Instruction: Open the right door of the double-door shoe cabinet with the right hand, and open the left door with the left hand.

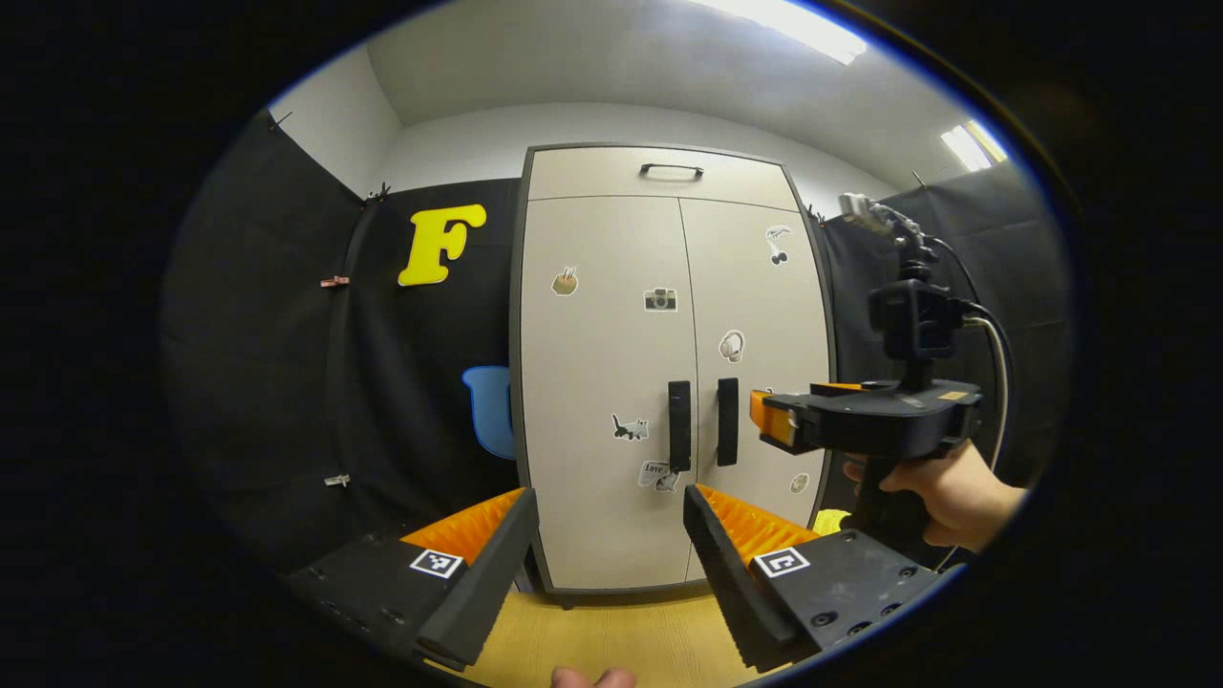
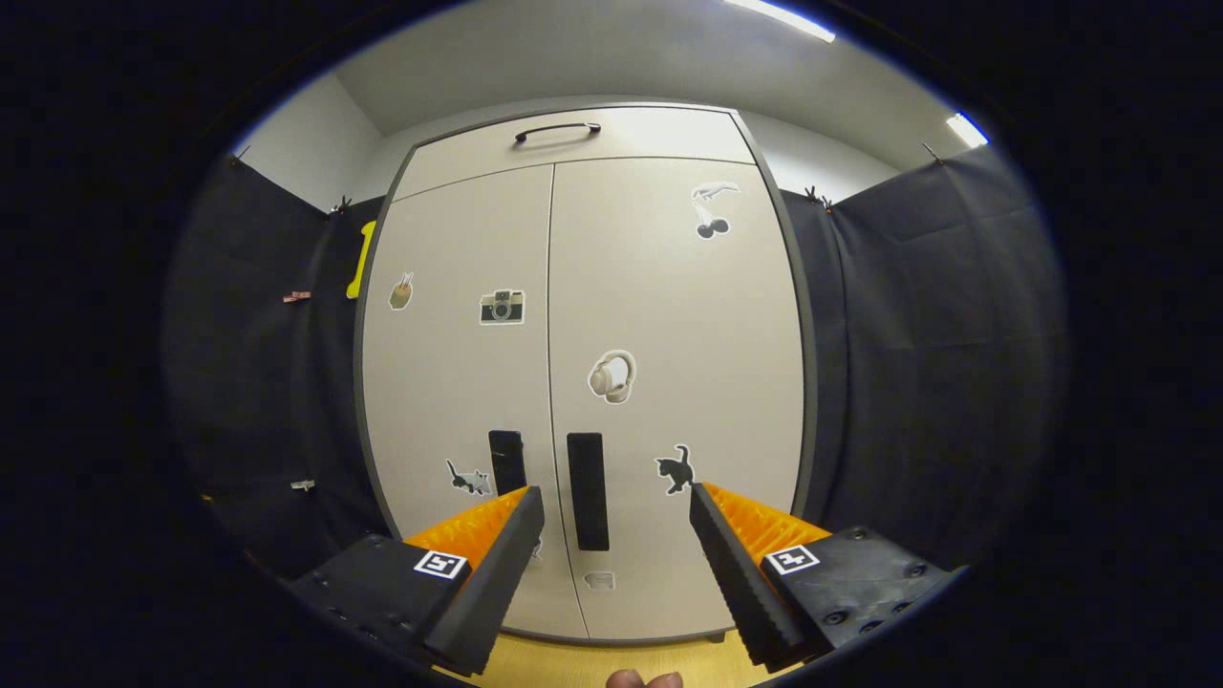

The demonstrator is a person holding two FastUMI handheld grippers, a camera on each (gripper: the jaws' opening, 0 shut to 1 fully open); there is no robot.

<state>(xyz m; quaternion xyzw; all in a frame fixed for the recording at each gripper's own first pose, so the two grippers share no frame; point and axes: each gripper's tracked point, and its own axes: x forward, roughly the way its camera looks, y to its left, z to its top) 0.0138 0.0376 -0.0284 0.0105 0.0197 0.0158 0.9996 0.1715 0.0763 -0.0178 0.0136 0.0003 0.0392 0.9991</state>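
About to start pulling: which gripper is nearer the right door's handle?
Right. The right gripper is open just short of the right door handle; the left gripper sits farther back, facing the left door handle.

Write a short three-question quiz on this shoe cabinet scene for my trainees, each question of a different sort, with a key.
1. True or false: both doors of the shoe cabinet are shut.
2. In the right gripper view, the right door's handle sits: A) between the right gripper's fingers; B) outside them on the right; C) above the headphones sticker.
3. Fill in: the left gripper is ____, holding nothing.

Key: 1 true; 2 A; 3 open.
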